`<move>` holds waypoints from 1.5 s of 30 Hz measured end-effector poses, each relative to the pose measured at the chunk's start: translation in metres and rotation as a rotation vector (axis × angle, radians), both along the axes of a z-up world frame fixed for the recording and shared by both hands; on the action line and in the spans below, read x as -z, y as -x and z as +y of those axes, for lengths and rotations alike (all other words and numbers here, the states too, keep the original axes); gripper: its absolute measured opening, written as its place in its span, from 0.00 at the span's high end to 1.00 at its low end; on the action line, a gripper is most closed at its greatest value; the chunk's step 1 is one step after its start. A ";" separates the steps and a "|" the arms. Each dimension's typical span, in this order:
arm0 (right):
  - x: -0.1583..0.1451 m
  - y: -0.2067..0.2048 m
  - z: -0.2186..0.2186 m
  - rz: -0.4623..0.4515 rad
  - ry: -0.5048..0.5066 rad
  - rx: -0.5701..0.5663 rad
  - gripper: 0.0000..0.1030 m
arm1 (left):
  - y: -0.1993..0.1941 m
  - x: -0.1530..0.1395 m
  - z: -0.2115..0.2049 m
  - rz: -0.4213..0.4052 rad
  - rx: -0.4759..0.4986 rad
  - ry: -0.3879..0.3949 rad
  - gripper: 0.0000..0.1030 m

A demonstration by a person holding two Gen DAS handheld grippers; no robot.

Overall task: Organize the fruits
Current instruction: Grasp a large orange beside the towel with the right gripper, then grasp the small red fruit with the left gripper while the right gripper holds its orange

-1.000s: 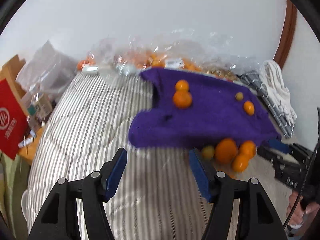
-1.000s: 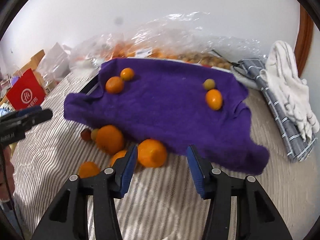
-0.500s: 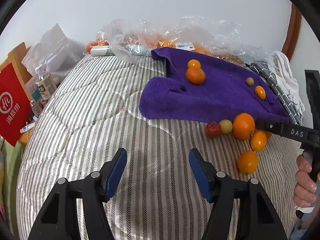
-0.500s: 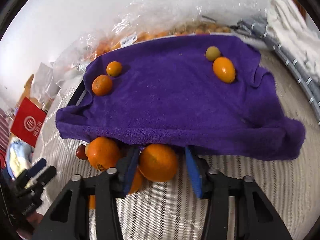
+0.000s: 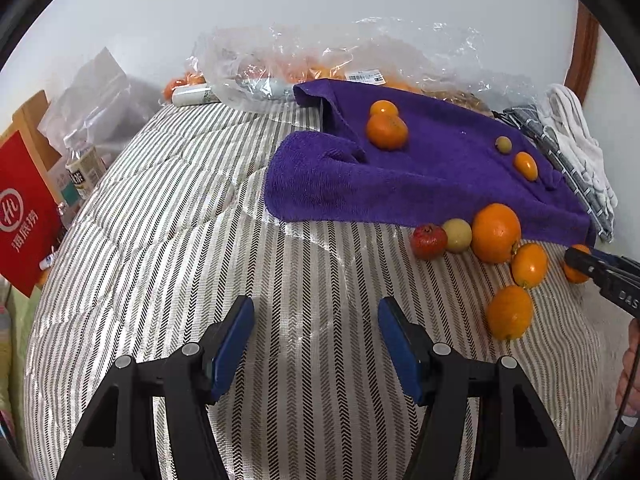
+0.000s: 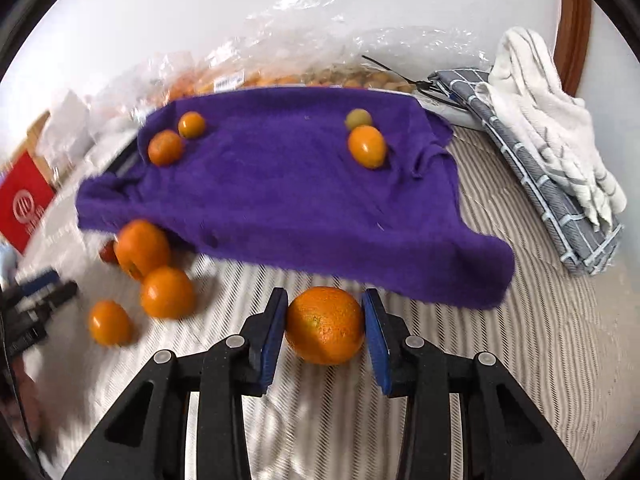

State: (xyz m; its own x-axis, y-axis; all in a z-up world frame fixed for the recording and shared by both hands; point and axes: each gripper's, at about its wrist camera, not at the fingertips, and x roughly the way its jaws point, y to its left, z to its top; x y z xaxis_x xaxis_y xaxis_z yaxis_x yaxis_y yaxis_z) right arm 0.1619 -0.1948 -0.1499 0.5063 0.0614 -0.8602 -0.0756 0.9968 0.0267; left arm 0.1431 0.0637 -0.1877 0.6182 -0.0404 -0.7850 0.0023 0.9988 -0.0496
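Observation:
My right gripper (image 6: 325,300) is shut on a large orange (image 6: 325,326), both blue pads pressed against its sides, just in front of the purple towel's (image 6: 280,200) near edge. On the towel lie two small oranges (image 6: 164,146) at the left, and an orange fruit (image 6: 366,146) with a greenish one (image 6: 358,118) at the right. Three loose oranges (image 6: 167,292) sit on the striped bedcover to the left. In the left wrist view a red fruit (image 5: 429,241) and a yellow one (image 5: 457,235) lie beside them. My left gripper (image 5: 316,312) stands open above bare bedcover.
Clear plastic bags (image 5: 320,68) holding more fruit lie behind the towel by the wall. Folded grey and white cloths (image 6: 552,160) rest at the right. A red paper bag (image 5: 22,216) and a bottle (image 5: 84,172) stand off the bed's left side.
The right gripper's jaws came in around the large orange at the towel's edge and closed on it, then shifted right, away from the other oranges. The left gripper sank slightly.

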 end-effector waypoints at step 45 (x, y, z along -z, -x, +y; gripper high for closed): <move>-0.006 0.032 -0.030 -0.076 0.001 -0.003 0.62 | -0.039 -0.008 -0.056 0.040 0.114 0.012 0.58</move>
